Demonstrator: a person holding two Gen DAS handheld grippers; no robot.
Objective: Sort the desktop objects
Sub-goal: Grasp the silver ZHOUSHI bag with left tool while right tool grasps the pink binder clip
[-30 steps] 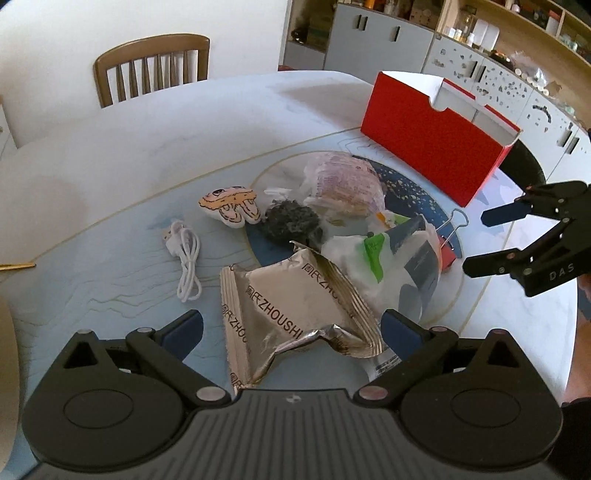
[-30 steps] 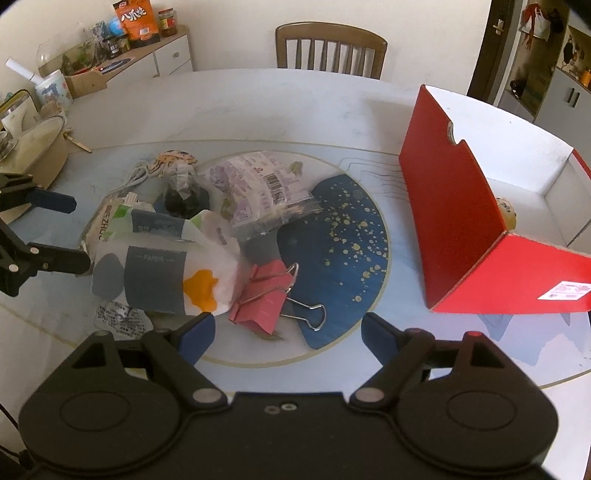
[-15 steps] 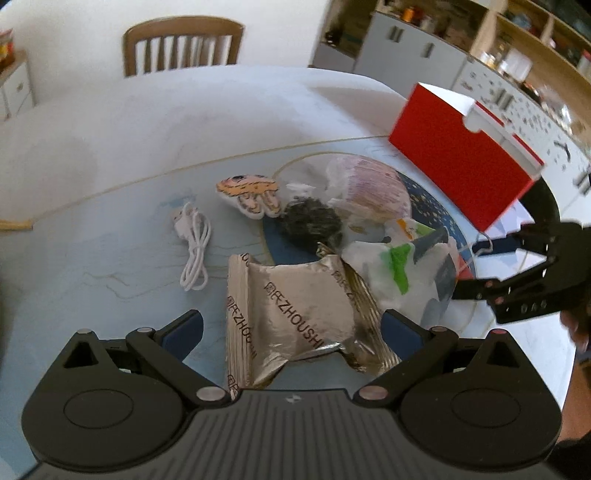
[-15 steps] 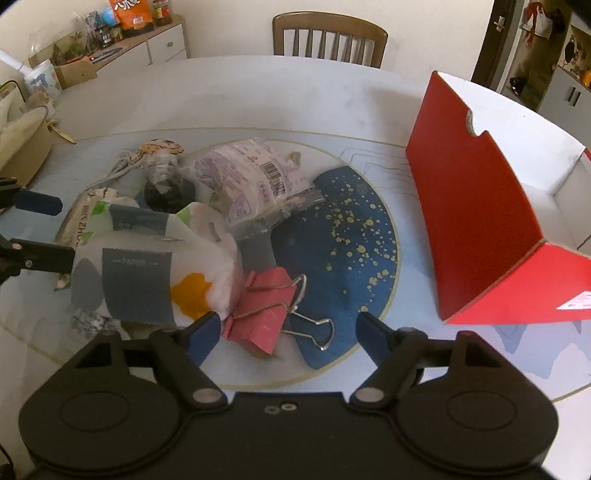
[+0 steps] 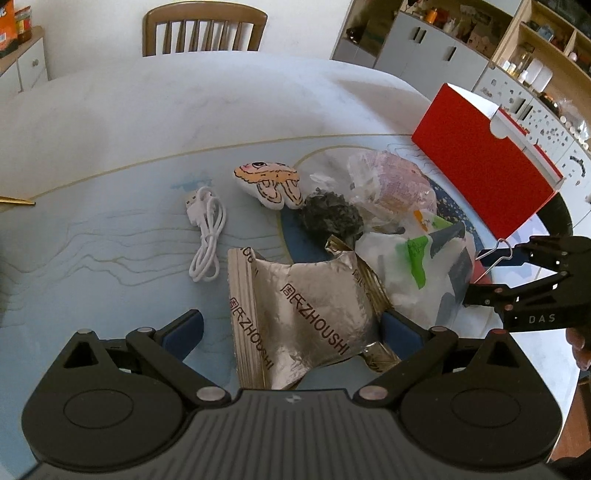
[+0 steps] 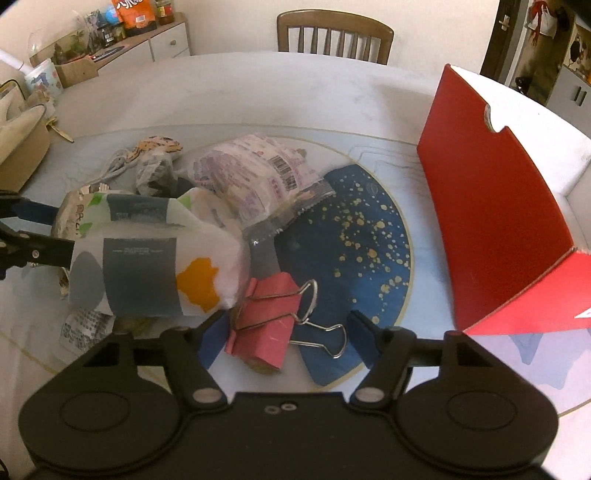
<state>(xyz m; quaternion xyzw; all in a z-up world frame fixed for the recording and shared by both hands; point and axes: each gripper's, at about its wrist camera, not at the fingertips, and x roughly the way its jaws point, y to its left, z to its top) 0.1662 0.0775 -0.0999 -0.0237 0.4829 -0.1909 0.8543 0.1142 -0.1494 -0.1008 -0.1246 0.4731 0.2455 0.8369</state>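
A heap of objects lies on the round table. A silver snack bag (image 5: 299,306) lies between the open fingers of my left gripper (image 5: 291,326). A white tissue pack (image 6: 147,266) lies beside it. A pink binder clip (image 6: 269,321) lies between the open fingers of my right gripper (image 6: 282,341), which also shows at the right of the left wrist view (image 5: 495,275). A purple snack packet (image 6: 255,177), a dark ball in wrap (image 5: 328,214), a cartoon plush (image 5: 271,182) and a white USB cable (image 5: 205,236) lie further back.
An open red box (image 6: 491,206) stands on the right of the table; it also shows in the left wrist view (image 5: 484,170). A blue speckled mat (image 6: 362,251) lies under the heap. A wooden chair (image 6: 334,35) stands at the far side. A cardboard box (image 6: 18,147) sits far left.
Both grippers have moved forward and lower toward the heap. The right gripper's fingers now flank the pink binder clip. The left gripper's fingers now flank the silver bag.
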